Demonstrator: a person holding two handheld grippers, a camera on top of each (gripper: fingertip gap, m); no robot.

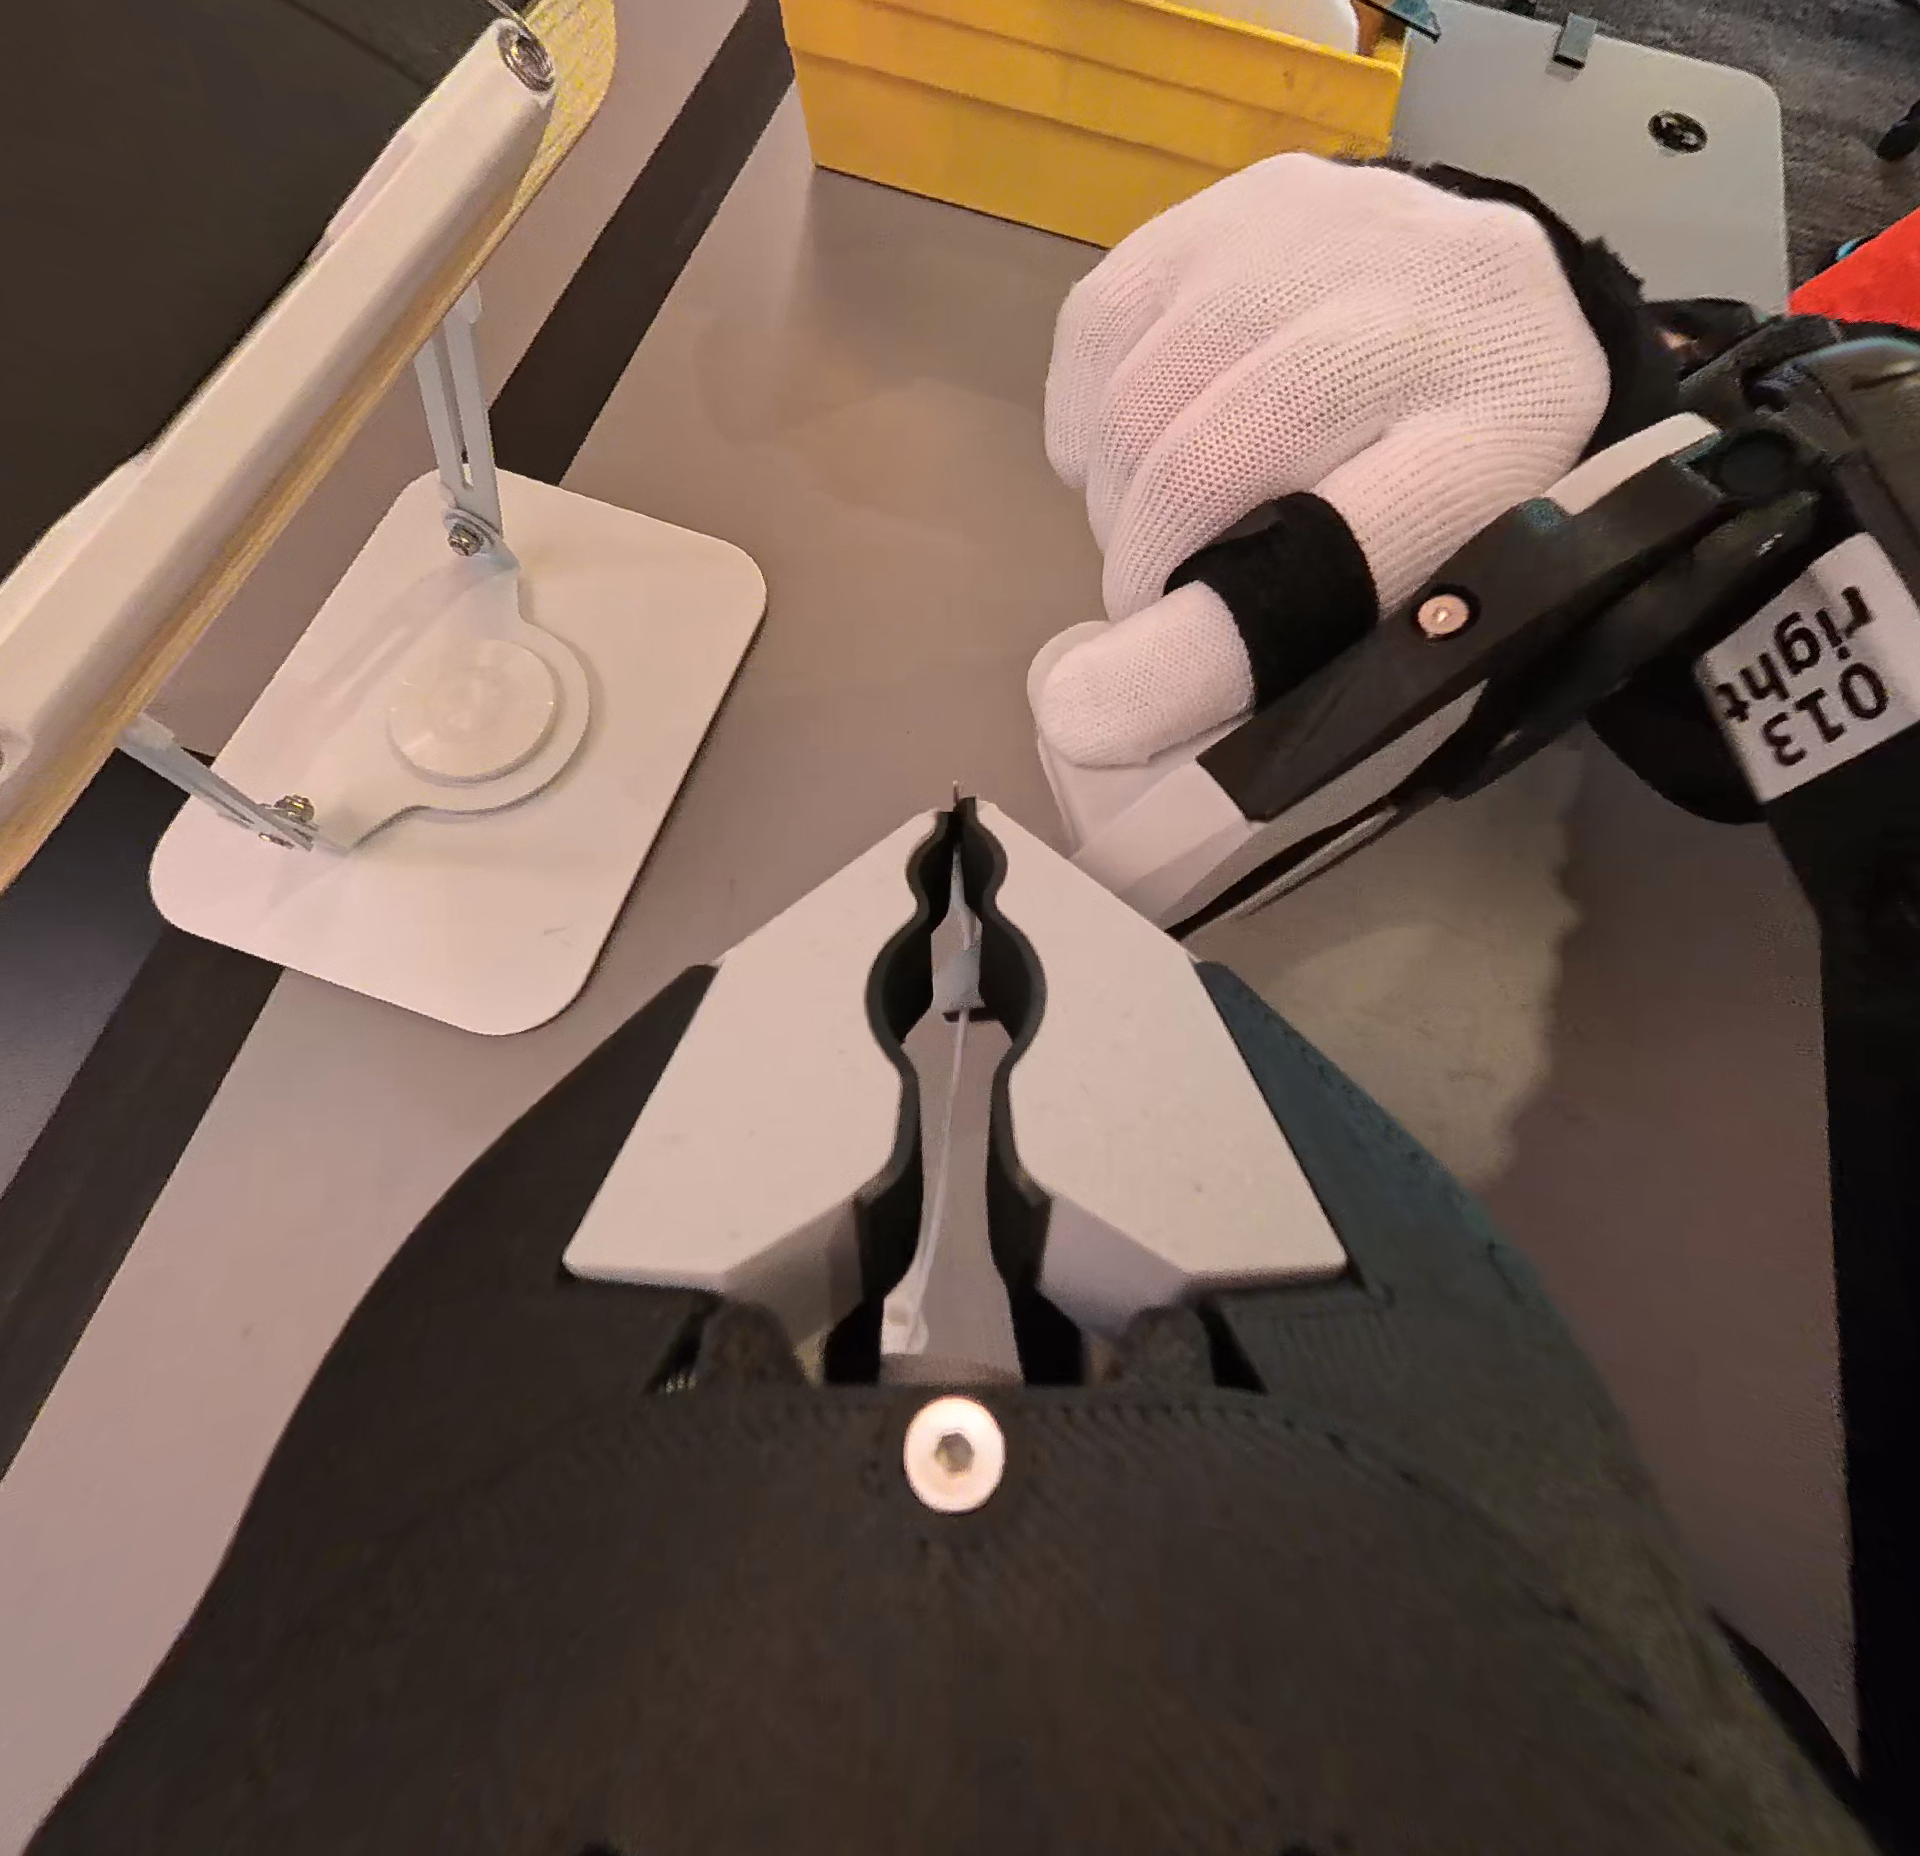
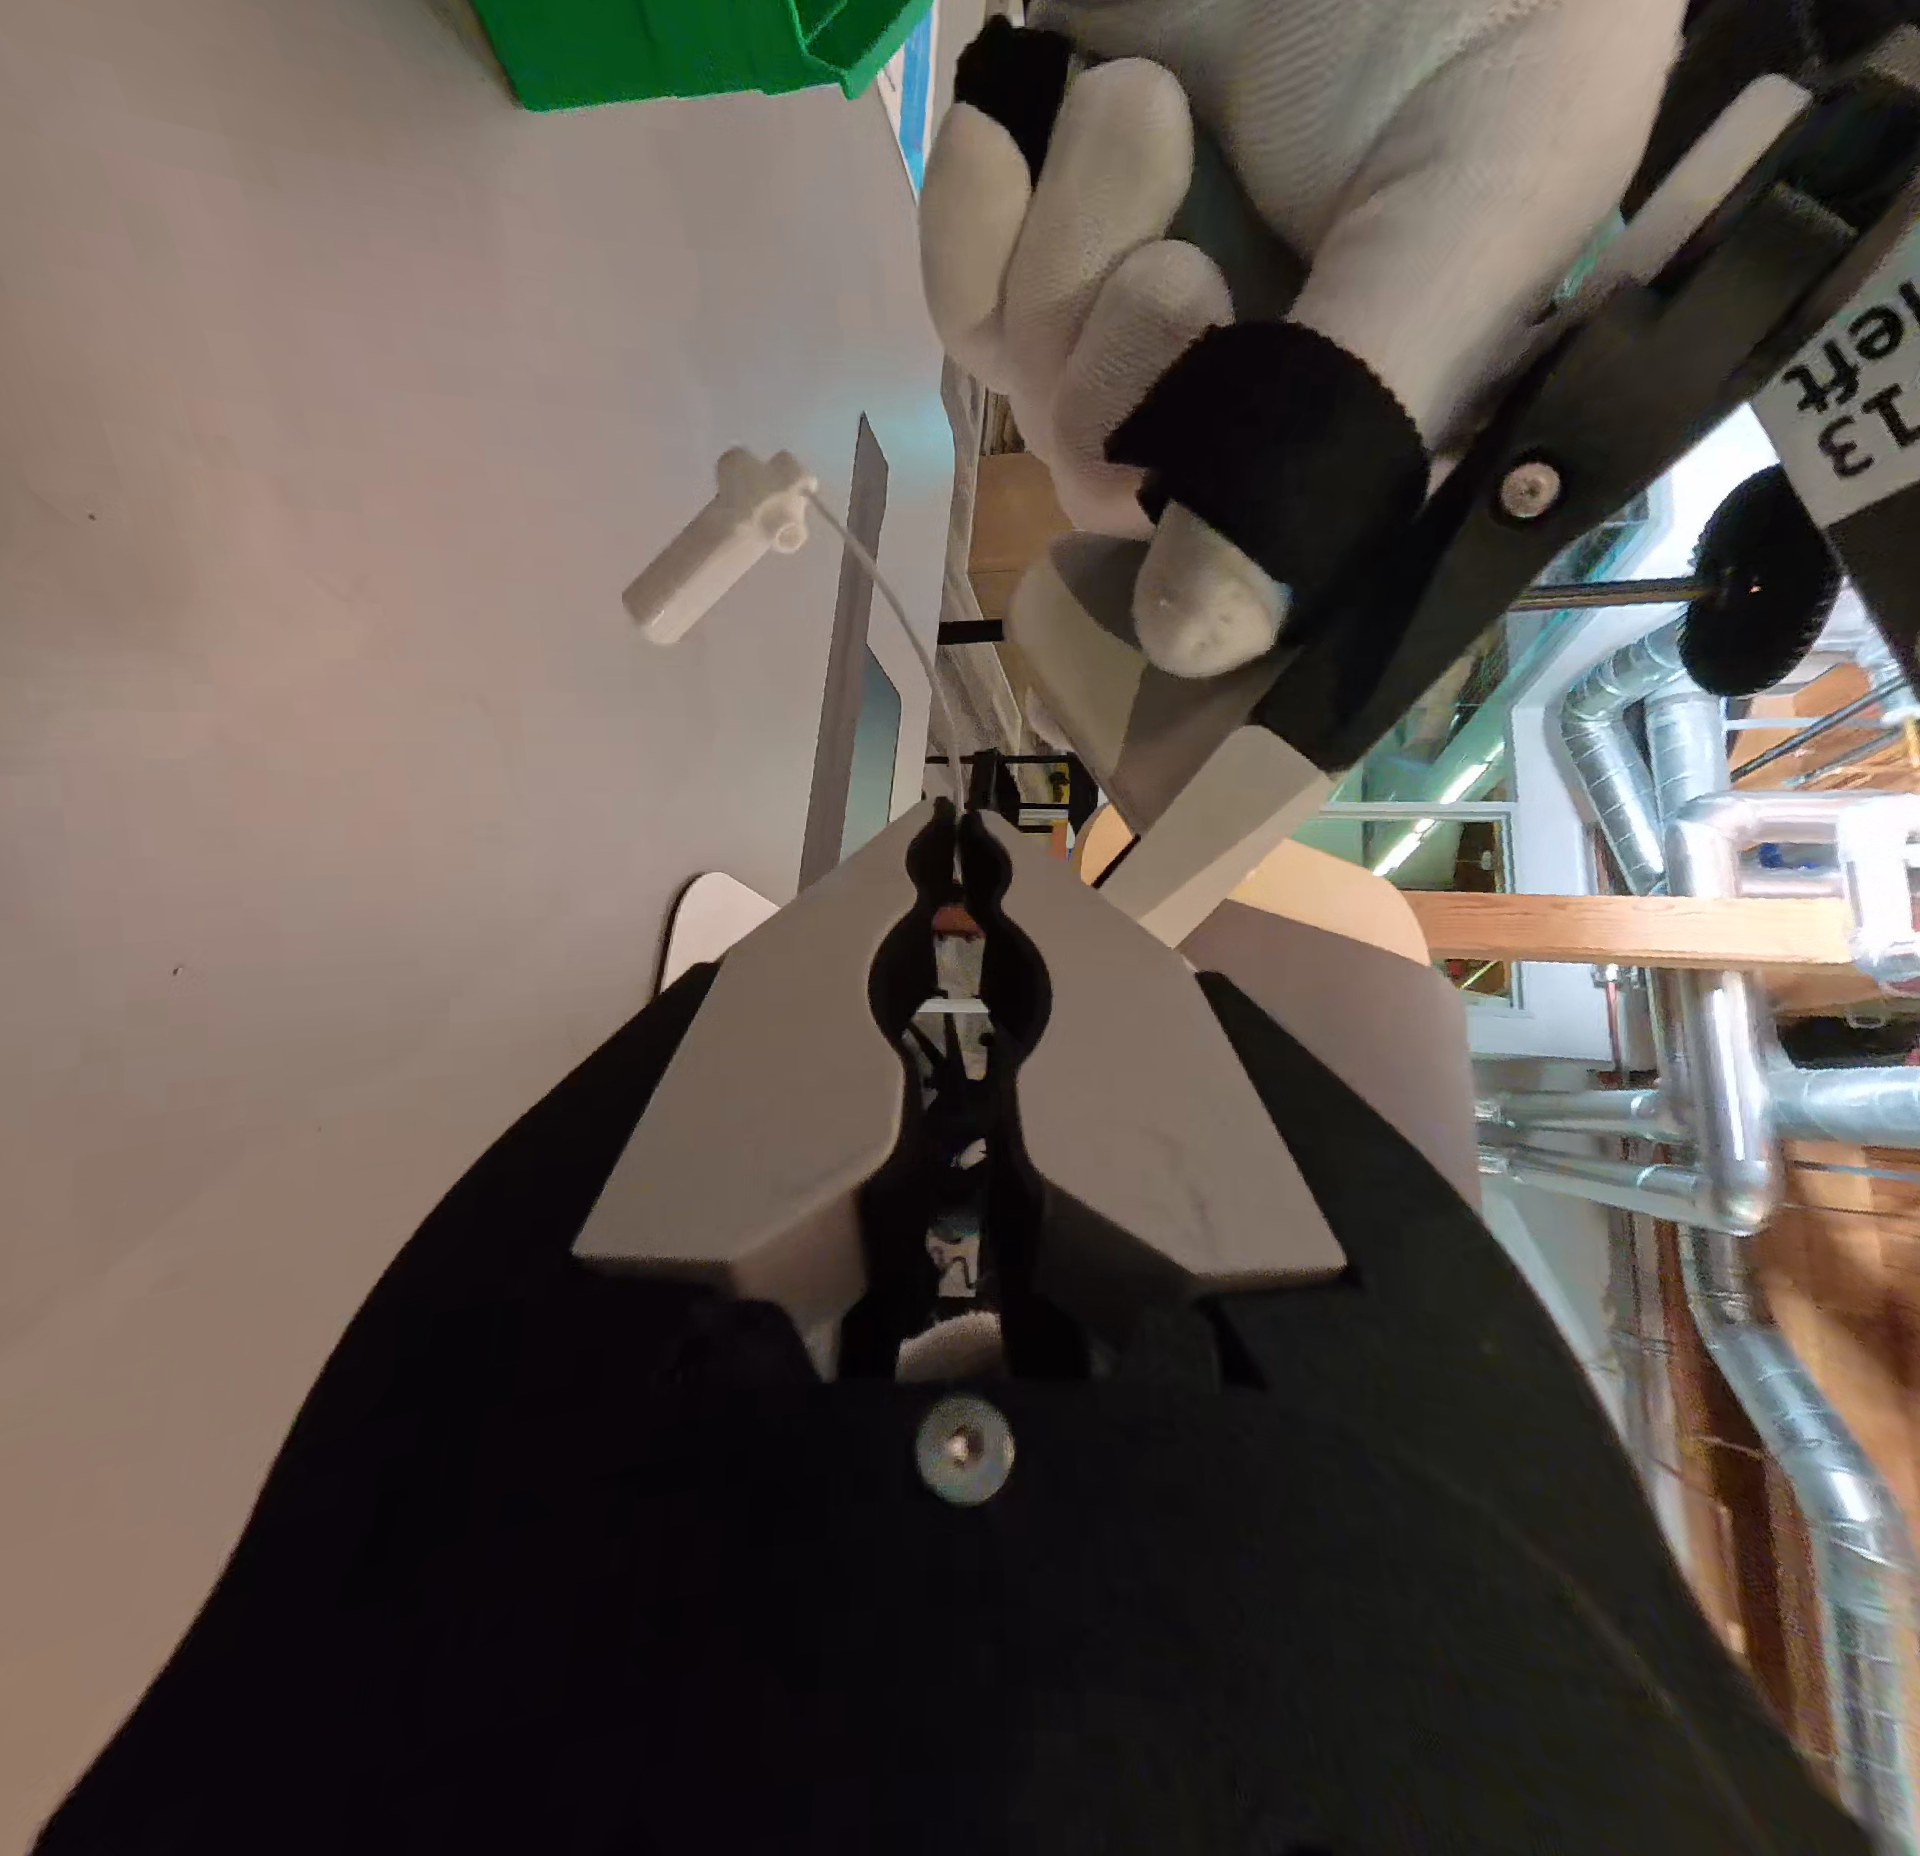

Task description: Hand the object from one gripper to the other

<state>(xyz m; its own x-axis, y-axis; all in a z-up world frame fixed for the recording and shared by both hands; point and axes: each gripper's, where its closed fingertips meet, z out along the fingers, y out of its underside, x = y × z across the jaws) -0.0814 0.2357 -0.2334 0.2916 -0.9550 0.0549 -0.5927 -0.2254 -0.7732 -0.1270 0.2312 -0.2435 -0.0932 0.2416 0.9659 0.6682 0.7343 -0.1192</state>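
While pinched by its wire, white tag (image 2: 717,544) beyond right hand-held gripper (image 2: 958,819).

Yellow bin (image 1: 1081,92) cut off by top edge; green bin (image 2: 665,19) likewise; contents unclear.

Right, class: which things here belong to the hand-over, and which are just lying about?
In the job: white tag on its cord; right gripper, shut on that cord; left gripper.
Lying about: yellow bin; green bin; white stand; grey table.

Bright indoor light, soft shadows, wide-angle edge distortion, slight background blur
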